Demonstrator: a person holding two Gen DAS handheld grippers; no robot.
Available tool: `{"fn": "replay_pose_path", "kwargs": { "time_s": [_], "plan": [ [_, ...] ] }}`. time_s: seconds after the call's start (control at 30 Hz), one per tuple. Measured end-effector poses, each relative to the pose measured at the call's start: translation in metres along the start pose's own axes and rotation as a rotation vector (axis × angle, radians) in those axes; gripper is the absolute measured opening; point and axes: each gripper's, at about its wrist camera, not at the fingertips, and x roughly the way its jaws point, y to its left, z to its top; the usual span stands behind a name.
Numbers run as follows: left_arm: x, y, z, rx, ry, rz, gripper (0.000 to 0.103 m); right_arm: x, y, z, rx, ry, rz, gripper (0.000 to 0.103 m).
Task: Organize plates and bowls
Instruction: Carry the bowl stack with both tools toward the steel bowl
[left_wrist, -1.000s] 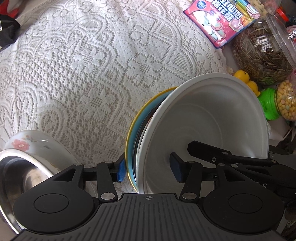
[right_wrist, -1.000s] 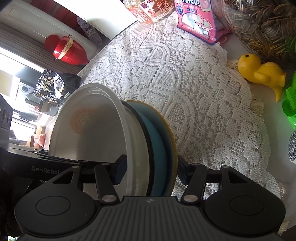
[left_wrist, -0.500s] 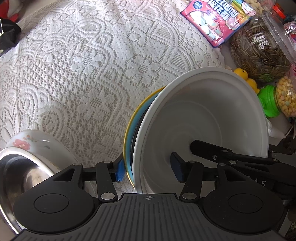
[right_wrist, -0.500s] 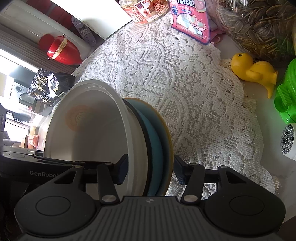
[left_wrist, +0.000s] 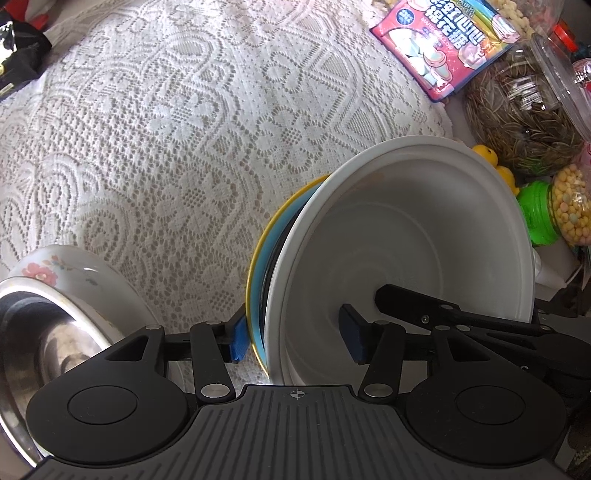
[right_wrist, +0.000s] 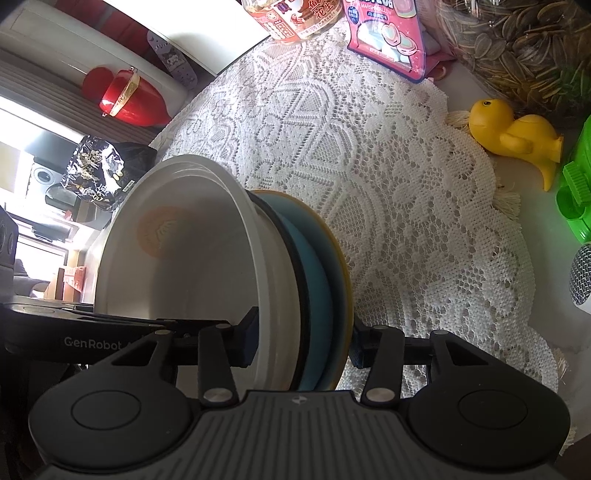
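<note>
Step in hand: both grippers reach across one stack of dishes that is tipped up on its edge over the white lace cloth (left_wrist: 177, 140) on the counter. The big white round bowl (left_wrist: 417, 251) sits in front, then a thin black plate edge (right_wrist: 300, 295), then a blue plate (right_wrist: 317, 295), then a yellow plate (right_wrist: 341, 280) at the back.

Where the stack is: up off the cloth, between the two grippers, in the middle of the counter. A flowered china bowl with a shiny metal bowl inside (left_wrist: 48, 295) stands apart, at the near left.

Right gripper (right_wrist: 301, 343): its fingers have just been closing on the stack. One blue pad (right_wrist: 248, 339) is inside the white bowl, touching its wall; the other is behind the yellow plate. It looks like a narrow, firm hold on the whole stack.

Left gripper (left_wrist: 295, 341): its fingers are set wider. One pad (left_wrist: 238, 341) is right at the yellow plate's back. The other pad (left_wrist: 352, 339) stands inside the white bowl, away from the wall. I think it is not squeezing.

Next move: I guess the stack must be laid flat or carried to its spot. Hold tight, tilt slowly, or plates may slide out.
</note>
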Motion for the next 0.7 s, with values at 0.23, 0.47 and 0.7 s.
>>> {"fn": "replay_pose_path", "kwargs": {
  "time_s": [0.23,0.47,0.7],
  "plan": [
    [0.0022,-0.0022,0.0035,0.013,0.022,0.01,0.056,0.0025,-0.0011,0.0068,-0.003,0.058,0.007,0.047],
    [0.0011,-0.0018,-0.0026,0.015,-0.008,0.007,0.057,0.0023,-0.0026,0.003,0.014,0.056,0.012,0.046],
    [-0.0007,0.0006,-0.0013,0.001,0.002,0.005,0.055,0.0002,-0.001,-0.0026,0.033,0.027,0.003,0.047]
  ]
}}
